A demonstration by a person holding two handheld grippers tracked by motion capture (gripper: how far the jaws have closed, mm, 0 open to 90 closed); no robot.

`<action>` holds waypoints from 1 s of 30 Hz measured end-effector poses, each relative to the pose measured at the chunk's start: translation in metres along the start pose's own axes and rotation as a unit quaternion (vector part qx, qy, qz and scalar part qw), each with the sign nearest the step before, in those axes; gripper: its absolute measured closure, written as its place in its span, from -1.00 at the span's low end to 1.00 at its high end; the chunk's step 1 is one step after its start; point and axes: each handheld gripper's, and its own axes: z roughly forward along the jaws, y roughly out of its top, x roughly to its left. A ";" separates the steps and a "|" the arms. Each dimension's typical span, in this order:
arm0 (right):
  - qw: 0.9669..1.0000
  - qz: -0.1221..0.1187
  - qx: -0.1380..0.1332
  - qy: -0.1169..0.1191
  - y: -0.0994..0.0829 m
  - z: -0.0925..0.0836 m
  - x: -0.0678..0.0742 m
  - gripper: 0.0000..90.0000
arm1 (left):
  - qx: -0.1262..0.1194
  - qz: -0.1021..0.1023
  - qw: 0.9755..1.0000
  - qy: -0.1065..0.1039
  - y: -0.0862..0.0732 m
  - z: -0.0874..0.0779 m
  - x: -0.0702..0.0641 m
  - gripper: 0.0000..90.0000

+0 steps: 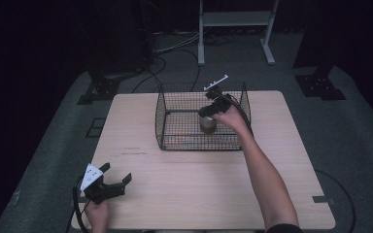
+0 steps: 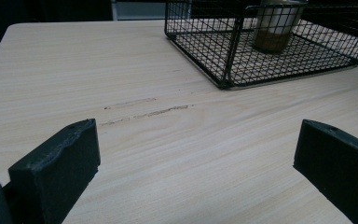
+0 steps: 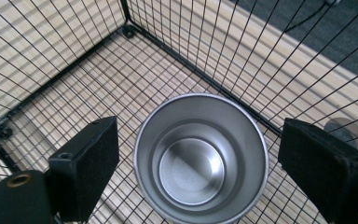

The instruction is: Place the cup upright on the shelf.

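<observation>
From the high view, a metal cup (image 1: 207, 121) is seen standing upright inside a black wire basket (image 1: 175, 116) at the far middle of a pale wooden table (image 1: 199, 184), its long axis vertical. The right gripper (image 1: 215, 105) is held over the cup, reached in from above; the left gripper (image 1: 115, 177) is kept near the table's near left corner, its jaws spread wide.

In the left gripper view, both jaws are shown well apart over bare wood, with the basket (image 2: 223, 51) and cup (image 2: 276, 28) beyond.

In the right gripper view, the cup (image 3: 200, 158) is looked into from above, its open mouth turned upward, between jaws spread to either side and not touching it.
</observation>
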 end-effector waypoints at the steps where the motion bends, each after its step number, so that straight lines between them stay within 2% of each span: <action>1: 1.000 0.000 0.000 0.000 0.000 0.000 0.000 -0.73 | -0.001 -0.001 1.000 0.000 0.000 0.000 0.000 -1.00; 2: 1.000 -0.001 -0.015 0.007 -0.001 -0.008 0.001 -0.72 | 0.000 0.001 1.000 -0.001 0.000 0.000 0.000 -1.00; 7: 0.999 -0.005 -0.031 0.016 -0.009 -0.024 0.004 -0.72 | 0.000 0.004 1.000 -0.002 0.000 0.000 -0.001 -1.00; 14: 0.999 -0.012 -0.041 0.017 -0.020 -0.039 0.008 -0.72 | -0.002 0.005 1.000 -0.003 0.000 0.000 -0.001 -1.00; 17: 0.999 -0.013 -0.042 0.023 -0.024 -0.045 0.007 -0.72 | -0.002 0.005 1.000 -0.003 0.000 0.000 -0.001 -1.00; 23: 0.997 -0.012 -0.062 0.043 -0.035 -0.063 0.007 -0.72 | 0.000 0.006 1.000 -0.002 0.000 0.000 -0.001 -1.00; 30: 0.996 -0.022 -0.066 0.046 -0.051 -0.077 0.008 -0.71 | 0.000 0.008 1.000 -0.003 0.000 0.000 -0.002 -1.00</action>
